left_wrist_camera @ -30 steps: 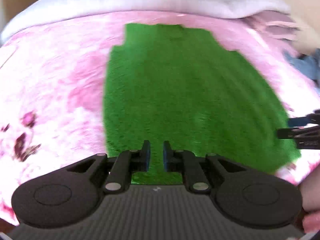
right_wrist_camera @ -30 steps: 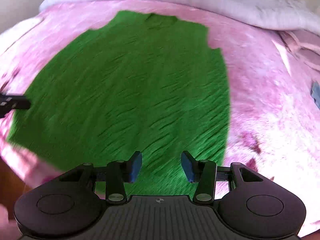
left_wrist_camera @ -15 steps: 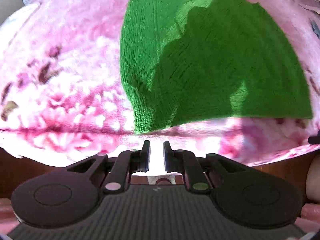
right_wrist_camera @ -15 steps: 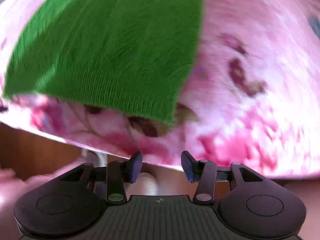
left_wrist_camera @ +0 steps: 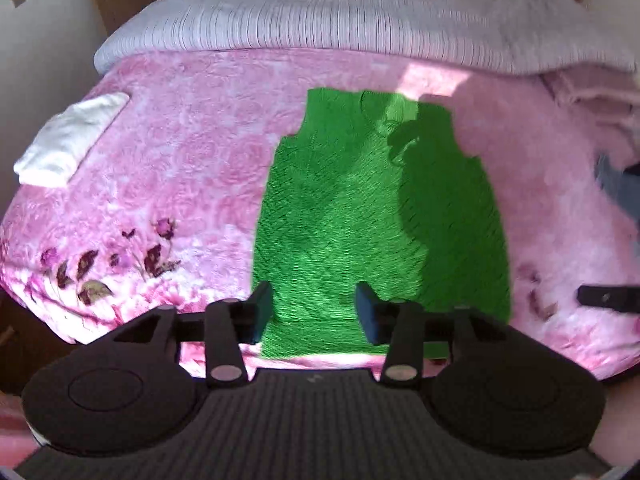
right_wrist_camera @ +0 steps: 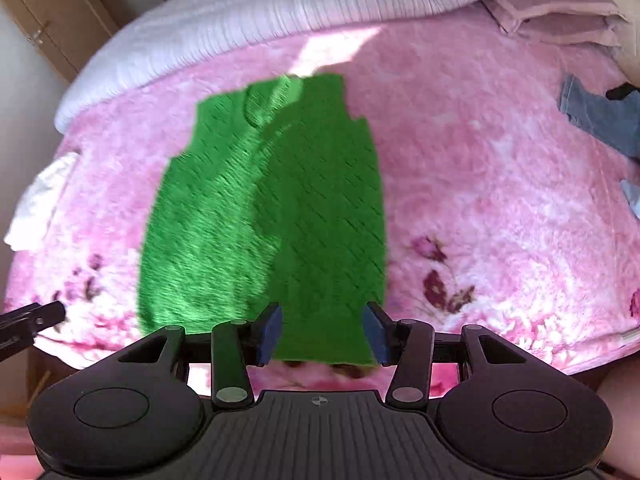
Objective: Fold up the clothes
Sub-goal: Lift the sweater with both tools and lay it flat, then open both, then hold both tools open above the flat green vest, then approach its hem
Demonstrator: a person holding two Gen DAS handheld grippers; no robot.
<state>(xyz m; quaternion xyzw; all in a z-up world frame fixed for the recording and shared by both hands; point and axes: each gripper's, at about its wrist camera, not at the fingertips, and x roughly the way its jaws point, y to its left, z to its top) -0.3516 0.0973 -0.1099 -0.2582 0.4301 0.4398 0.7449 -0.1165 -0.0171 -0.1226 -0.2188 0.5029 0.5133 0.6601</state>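
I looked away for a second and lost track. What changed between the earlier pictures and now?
Both views pulled back from the near hem, so the whole green knitted vest now shows. The left gripper, nearly shut before, is opening with nothing between its jaws. The right gripper stayed open and empty. The vest stayed flat on the pink blanket, neck towards the striped quilt.

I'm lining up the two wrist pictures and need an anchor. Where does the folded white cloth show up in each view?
Left wrist: the folded white cloth lies at the left, on the pink floral blanket, well left of the green knitted vest.
Right wrist: the same cloth sits at the far left edge, partly cut off.
Shared landmark: the green vest, spread flat mid-picture with its neckline at the far end.
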